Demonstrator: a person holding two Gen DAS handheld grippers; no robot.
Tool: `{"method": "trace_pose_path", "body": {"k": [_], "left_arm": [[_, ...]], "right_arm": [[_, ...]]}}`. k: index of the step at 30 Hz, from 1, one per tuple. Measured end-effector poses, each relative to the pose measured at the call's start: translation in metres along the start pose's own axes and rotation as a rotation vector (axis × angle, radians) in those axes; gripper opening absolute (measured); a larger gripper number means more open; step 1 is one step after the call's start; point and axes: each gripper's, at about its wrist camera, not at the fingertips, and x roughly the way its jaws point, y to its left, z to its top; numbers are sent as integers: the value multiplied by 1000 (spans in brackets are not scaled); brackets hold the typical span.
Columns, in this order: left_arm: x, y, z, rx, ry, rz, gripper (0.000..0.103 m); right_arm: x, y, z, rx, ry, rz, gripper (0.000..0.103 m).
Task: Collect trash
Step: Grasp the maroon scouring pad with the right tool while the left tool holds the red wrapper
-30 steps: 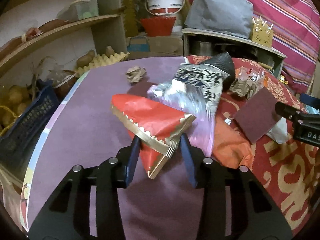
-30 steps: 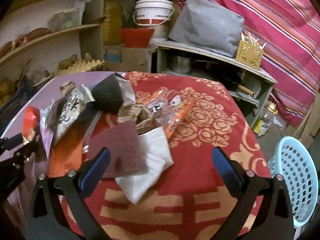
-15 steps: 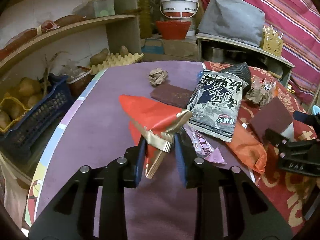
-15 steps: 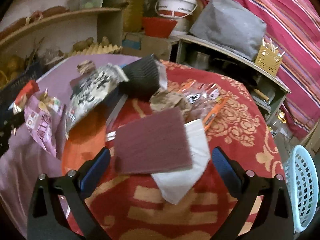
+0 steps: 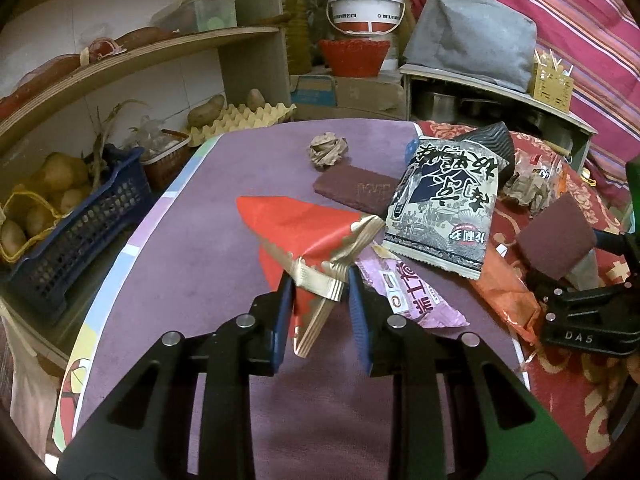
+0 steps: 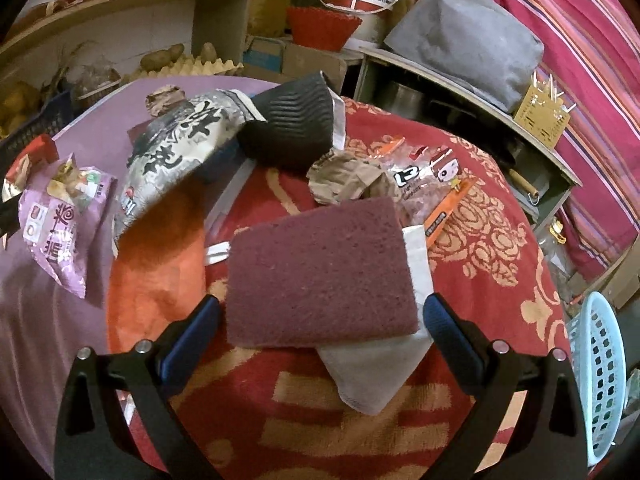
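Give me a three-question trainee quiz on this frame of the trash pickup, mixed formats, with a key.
1. True or false: the left gripper has a crumpled red and gold paper wrapper between its blue pads.
2. Multiple choice: what lies between the open fingers of the right gripper? A) the black and white snack bag B) the flat maroon scouring pad C) the purple snack packet
3. Fill in: the maroon scouring pad rests partly on a folded ___ cloth.

Key: 1 true; 2 B; 3 white.
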Motion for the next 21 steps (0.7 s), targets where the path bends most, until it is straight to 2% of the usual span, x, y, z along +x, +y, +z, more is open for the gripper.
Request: {"method": "trace_pose_path", "body": {"k": [6, 10, 15, 17, 18, 21], "left_arm": [[-1, 2, -1, -9, -2, 0, 25], [-4, 3, 0, -8, -7, 3, 25], [-10, 4, 0, -8, -16, 10, 24], [-12, 5, 0, -10, -17, 12, 24], [-14, 4, 0, -11, -18, 14, 24], [-20, 6, 0, -18, -28, 16, 24]], "right_arm": [[-1, -3, 0, -13, -10, 10, 78], [-3, -8, 1, 6, -12, 50, 56], [-7, -13, 0, 25, -20, 96, 45], [-10, -17, 0, 35, -28, 116, 44], [-11, -19, 0, 41, -31, 127, 37], [-15, -27, -1, 72, -37, 166, 33]]}}
